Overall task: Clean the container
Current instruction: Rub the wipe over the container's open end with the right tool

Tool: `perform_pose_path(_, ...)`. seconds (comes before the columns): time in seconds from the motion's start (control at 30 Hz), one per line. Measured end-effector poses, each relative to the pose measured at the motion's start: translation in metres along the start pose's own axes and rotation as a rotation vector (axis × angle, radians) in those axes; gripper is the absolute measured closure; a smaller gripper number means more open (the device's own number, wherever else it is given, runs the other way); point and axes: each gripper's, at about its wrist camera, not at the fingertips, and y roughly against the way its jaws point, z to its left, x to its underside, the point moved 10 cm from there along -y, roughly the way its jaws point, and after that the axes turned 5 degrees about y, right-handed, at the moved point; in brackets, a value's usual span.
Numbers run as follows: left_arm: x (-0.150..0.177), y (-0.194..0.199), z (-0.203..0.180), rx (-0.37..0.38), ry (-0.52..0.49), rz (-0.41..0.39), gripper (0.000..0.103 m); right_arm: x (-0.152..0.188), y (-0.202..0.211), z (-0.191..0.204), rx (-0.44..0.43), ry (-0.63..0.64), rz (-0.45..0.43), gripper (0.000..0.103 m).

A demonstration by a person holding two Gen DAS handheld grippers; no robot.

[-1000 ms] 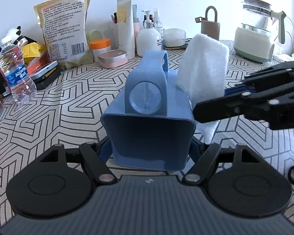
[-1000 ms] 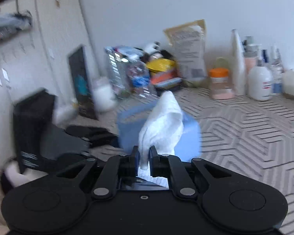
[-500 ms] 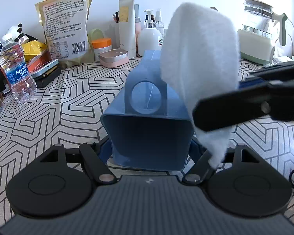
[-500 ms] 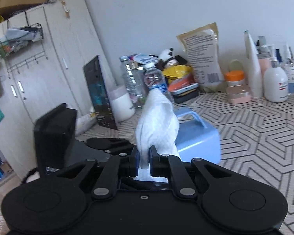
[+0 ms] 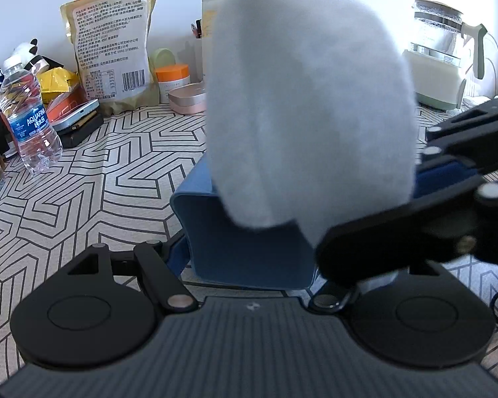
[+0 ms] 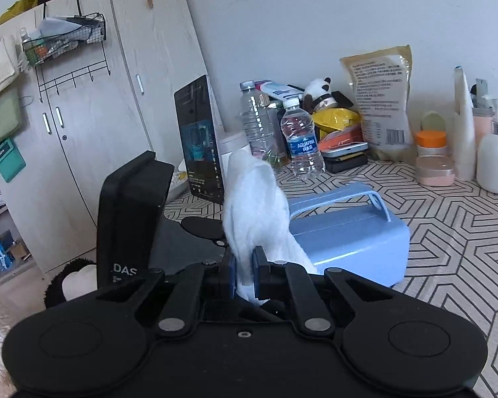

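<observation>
The blue container [image 5: 249, 232] lay on its side on the patterned table [image 5: 99, 179], clamped in the left gripper [image 5: 249, 258], same as before. The right gripper [image 6: 244, 275], jaws pinched on the white cloth [image 6: 255, 209], had swung the cloth nearer, covering the container's handle.

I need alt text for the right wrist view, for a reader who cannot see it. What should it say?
The right gripper pinches a white cloth that stands up in front of a light blue container, which lies on its side on a table with a black-and-white geometric pattern. Bottles, a food bag and jars stand along the wall behind.
</observation>
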Motion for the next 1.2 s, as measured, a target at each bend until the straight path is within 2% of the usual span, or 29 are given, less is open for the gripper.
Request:
perform_pose_path(0.07, 0.000, 0.000, 0.001, 0.001, 0.001, 0.000, 0.028, 0.001, -0.003, -0.003, 0.026, 0.015, 0.019, 0.091)
perform_pose_path(0.17, 0.000, 0.000, 0.001, 0.003, 0.004, 0.001, 0.028, 0.004, 0.002, -0.002, 0.062, 0.058, 0.034, 0.082)
perform_pose_path(0.23, 0.000, -0.001, 0.001, 0.003, 0.004, 0.001, 0.028, 0.002, 0.009, -0.001, 0.071, 0.071, 0.012, 0.067)
perform_pose_path(0.3, 0.000, -0.001, 0.000, 0.002, 0.004, 0.001, 0.028, -0.001, 0.016, -0.004, 0.085, 0.067, -0.015, 0.060)
perform_pose_path(0.43, 0.000, 0.000, -0.001, 0.002, 0.003, 0.000, 0.028, -0.006, 0.020, -0.016, 0.084, 0.013, -0.054, 0.060)
perform_pose_path(0.5, 0.000, 0.000, -0.001, 0.002, 0.005, 0.000, 0.028, -0.007, 0.023, -0.019, 0.038, -0.039, -0.087, 0.060)
perform_pose_path(0.6, 0.000, 0.000, -0.001, 0.003, 0.005, 0.000, 0.028, -0.008, 0.025, -0.032, 0.076, -0.085, -0.121, 0.060)
perform_pose_path(0.67, 0.000, 0.000, -0.001, 0.002, 0.004, 0.000, 0.028, -0.008, 0.025, -0.039, 0.098, -0.115, -0.134, 0.074)
perform_pose_path(0.7, 0.000, 0.000, -0.001, 0.002, 0.003, 0.000, 0.028, -0.008, 0.025, -0.042, 0.094, -0.132, -0.139, 0.094)
perform_pose_path(0.73, 0.000, 0.000, -0.001, 0.001, 0.003, 0.000, 0.028, -0.008, 0.025, -0.046, 0.102, -0.144, -0.142, 0.098)
perform_pose_path(0.9, 0.001, 0.000, 0.000, 0.004, 0.003, 0.000, 0.028, -0.005, 0.010, -0.054, 0.212, -0.089, -0.078, 0.098)
perform_pose_path(1.2, 0.000, 0.000, 0.001, 0.003, 0.001, 0.001, 0.028, -0.003, 0.001, -0.031, 0.182, 0.008, -0.052, 0.097)
